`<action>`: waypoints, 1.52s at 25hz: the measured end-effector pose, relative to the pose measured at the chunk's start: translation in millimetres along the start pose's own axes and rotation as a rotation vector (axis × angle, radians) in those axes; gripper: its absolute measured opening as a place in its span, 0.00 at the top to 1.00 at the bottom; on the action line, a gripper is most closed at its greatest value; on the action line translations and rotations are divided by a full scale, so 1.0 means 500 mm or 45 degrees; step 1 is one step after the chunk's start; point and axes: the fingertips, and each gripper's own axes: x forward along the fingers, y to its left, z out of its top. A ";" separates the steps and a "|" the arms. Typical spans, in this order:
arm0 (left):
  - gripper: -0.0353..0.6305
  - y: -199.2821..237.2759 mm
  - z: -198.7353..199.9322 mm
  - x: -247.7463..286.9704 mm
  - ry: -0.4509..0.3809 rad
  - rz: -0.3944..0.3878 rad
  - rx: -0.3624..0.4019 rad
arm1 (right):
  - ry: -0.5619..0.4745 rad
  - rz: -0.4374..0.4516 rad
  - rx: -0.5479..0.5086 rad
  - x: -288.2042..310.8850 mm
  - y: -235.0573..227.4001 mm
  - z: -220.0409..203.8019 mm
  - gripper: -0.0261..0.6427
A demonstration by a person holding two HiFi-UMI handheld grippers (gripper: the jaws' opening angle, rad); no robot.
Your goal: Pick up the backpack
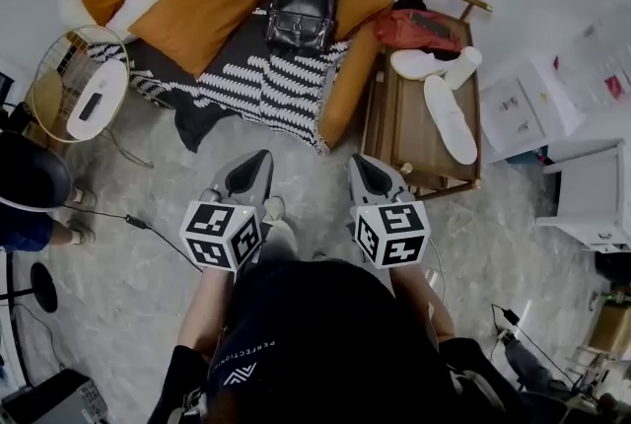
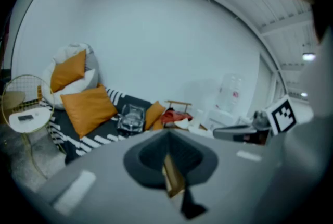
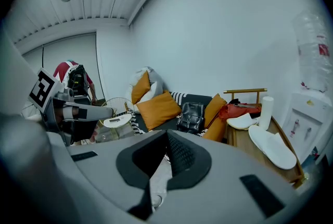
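Note:
A black leather backpack (image 1: 301, 15) stands upright on a dark sofa (image 1: 246, 77) with a black-and-white throw, between orange cushions. It also shows in the left gripper view as the backpack (image 2: 131, 117) and in the right gripper view as the backpack (image 3: 191, 116). My left gripper (image 1: 258, 159) and right gripper (image 1: 361, 162) hover side by side over the floor in front of the sofa, well short of the bag. Both are shut with nothing between their jaws.
A wooden side table (image 1: 404, 126) right of the sofa carries white slippers (image 1: 449, 116), a white roll and a red bag (image 1: 419, 28). A round wire table (image 1: 74, 82) stands left of the sofa. A person (image 1: 30, 195) stands at the left. Cables run across the floor.

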 end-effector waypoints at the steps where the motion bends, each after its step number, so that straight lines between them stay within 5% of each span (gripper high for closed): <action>1: 0.93 0.013 0.006 0.007 0.007 -0.007 -0.005 | 0.007 -0.003 0.003 0.014 0.002 0.006 0.97; 19: 0.93 0.254 0.090 0.085 0.005 -0.002 -0.042 | 0.082 -0.065 0.001 0.253 0.039 0.097 0.97; 38: 0.93 0.429 0.112 0.137 0.068 0.014 0.065 | 0.078 -0.132 0.031 0.426 0.039 0.147 0.97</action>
